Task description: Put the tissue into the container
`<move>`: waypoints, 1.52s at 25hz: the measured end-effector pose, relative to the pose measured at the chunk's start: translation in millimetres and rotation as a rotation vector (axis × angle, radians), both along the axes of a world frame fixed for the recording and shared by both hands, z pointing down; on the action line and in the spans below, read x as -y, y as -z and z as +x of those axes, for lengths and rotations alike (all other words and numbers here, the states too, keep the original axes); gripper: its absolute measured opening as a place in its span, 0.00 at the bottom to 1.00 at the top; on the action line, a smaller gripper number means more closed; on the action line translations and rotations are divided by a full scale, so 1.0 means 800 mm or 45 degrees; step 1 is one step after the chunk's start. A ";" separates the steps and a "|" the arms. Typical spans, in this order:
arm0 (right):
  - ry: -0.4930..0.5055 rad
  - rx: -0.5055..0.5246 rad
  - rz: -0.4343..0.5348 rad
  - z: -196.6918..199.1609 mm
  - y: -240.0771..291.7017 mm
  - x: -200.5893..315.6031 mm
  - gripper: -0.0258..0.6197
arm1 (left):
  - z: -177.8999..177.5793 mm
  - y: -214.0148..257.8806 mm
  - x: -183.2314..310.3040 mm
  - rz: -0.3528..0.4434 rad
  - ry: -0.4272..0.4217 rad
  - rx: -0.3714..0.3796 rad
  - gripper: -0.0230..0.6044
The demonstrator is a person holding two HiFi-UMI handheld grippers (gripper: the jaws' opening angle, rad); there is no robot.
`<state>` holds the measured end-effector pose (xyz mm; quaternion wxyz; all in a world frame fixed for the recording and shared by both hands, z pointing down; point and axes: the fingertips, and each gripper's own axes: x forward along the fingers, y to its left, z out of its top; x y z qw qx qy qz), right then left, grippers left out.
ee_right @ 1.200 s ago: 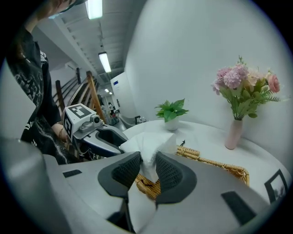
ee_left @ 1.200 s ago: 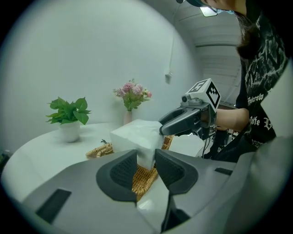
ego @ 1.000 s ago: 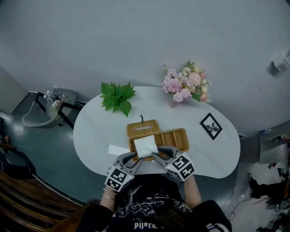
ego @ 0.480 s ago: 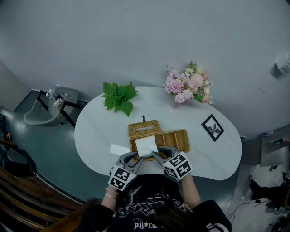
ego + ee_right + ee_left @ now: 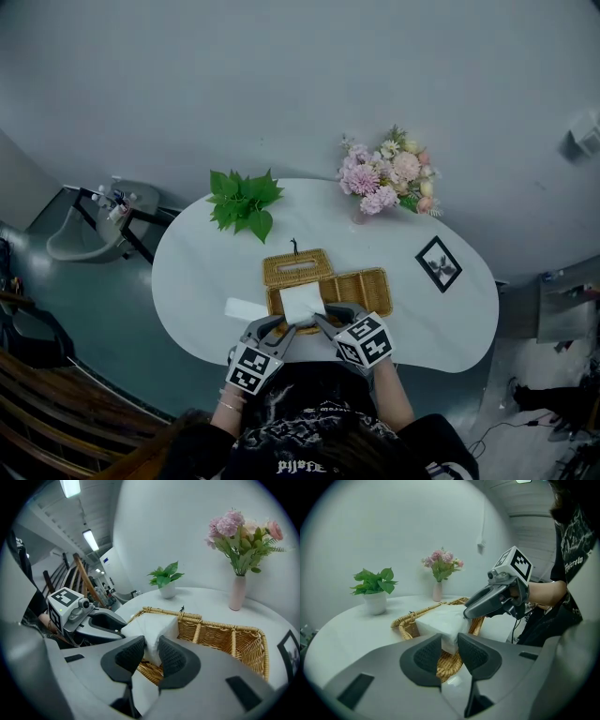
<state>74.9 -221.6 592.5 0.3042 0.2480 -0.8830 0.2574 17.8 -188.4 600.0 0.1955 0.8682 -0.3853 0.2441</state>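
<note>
A white tissue stack (image 5: pixel 302 303) sits over the left compartment of a wicker basket (image 5: pixel 361 286) on the white table (image 5: pixel 206 272). My left gripper (image 5: pixel 286 326) holds the stack's near left corner and its jaws are closing, with the tissue (image 5: pixel 440 620) pressed between the pads. My right gripper (image 5: pixel 323 322) is shut on the near right corner, the tissue (image 5: pixel 150 625) squeezed between its pads. In the left gripper view the right gripper (image 5: pixel 480 609) reaches in from the right. The left gripper (image 5: pixel 105 623) shows at the left of the right gripper view.
A wicker lid (image 5: pixel 297 266) lies behind the basket. A flat white piece (image 5: pixel 246 308) lies on the table left of it. A potted green plant (image 5: pixel 242 200), a vase of pink flowers (image 5: pixel 386 178) and a small picture frame (image 5: pixel 436 262) stand further back.
Both grippers and the tissue stack stay almost in place over the basket's left compartment. The view has shifted slightly.
</note>
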 end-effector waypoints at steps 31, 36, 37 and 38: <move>-0.088 -0.227 -0.213 0.003 -0.031 0.006 0.22 | -0.032 0.027 0.041 0.037 0.228 -0.254 0.16; -0.060 -0.309 -0.185 -0.001 -0.035 0.005 0.24 | -0.050 0.031 0.050 0.032 0.319 -0.338 0.16; -0.043 -0.317 -0.181 -0.003 -0.036 0.003 0.26 | -0.053 0.032 0.051 0.028 0.334 -0.352 0.16; -0.028 -0.312 -0.184 -0.007 -0.036 0.001 0.30 | -0.055 0.032 0.053 0.024 0.345 -0.367 0.16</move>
